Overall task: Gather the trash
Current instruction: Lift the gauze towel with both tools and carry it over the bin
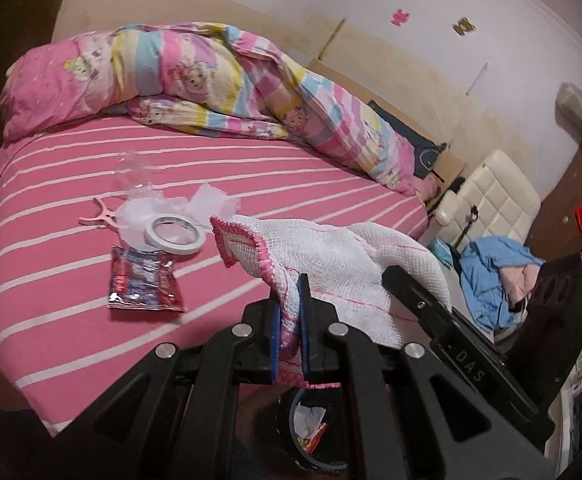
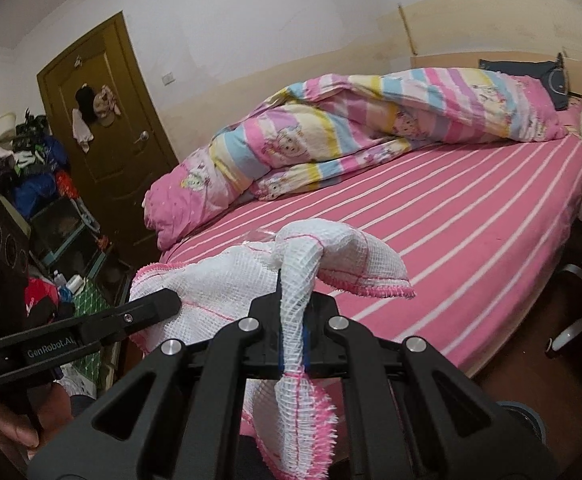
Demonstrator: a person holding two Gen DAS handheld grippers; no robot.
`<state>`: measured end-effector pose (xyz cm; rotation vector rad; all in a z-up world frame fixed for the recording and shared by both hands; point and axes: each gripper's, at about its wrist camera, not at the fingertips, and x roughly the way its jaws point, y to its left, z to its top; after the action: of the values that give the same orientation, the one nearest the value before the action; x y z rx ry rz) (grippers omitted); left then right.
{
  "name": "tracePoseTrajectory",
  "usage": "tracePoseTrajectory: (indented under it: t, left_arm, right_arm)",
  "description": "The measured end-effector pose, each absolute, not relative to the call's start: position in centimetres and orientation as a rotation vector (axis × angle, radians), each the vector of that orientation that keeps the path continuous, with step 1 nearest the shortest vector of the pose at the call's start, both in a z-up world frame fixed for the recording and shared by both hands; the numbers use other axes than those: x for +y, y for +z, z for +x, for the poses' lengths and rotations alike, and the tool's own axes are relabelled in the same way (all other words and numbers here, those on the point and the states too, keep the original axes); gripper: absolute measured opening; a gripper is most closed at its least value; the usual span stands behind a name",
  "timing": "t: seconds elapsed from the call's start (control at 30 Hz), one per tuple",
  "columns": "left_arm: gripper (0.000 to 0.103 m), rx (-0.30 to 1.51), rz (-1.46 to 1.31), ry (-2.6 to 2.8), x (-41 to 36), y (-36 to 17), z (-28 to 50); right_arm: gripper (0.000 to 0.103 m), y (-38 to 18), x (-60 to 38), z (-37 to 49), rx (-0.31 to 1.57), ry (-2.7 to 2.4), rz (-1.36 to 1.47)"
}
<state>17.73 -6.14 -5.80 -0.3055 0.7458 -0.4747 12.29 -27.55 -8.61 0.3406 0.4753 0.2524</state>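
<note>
Your left gripper [image 1: 289,316] and right gripper [image 2: 293,320] both pinch the white cloth [image 1: 331,252] above the bed [image 1: 71,272]; snack wrapper [image 1: 143,280] lies beside the tape roll [image 1: 175,234].

Both wrist cameras look low along their fingers, close over the pink striped bed [image 1: 91,280] [image 2: 471,260], sharing its quilt [image 1: 219,76] [image 2: 371,120].

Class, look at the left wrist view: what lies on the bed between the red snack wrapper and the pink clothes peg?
In the left wrist view, a roll of tape on crumpled white tissue lies between snack wrapper and clothes peg.
</note>
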Motion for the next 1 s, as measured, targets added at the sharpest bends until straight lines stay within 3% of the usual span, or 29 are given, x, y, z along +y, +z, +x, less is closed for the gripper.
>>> tracePoseTrajectory:
  t: [0.37, 1.0]
  left_arm:
    - [0.007, 0.765, -0.171, -0.579, -14.6, -5.5, 14.5]
    - [0.007, 0.895, 0.067, -0.691, -28.0, -11.3, 10.6]
  right_arm:
    - [0.005, -10.2, -35.4, 6.3, 0.453, 0.128, 0.437]
    - [0.005, -18.5, -45.6, 0.2, 0.546, -0.096, 0.564]
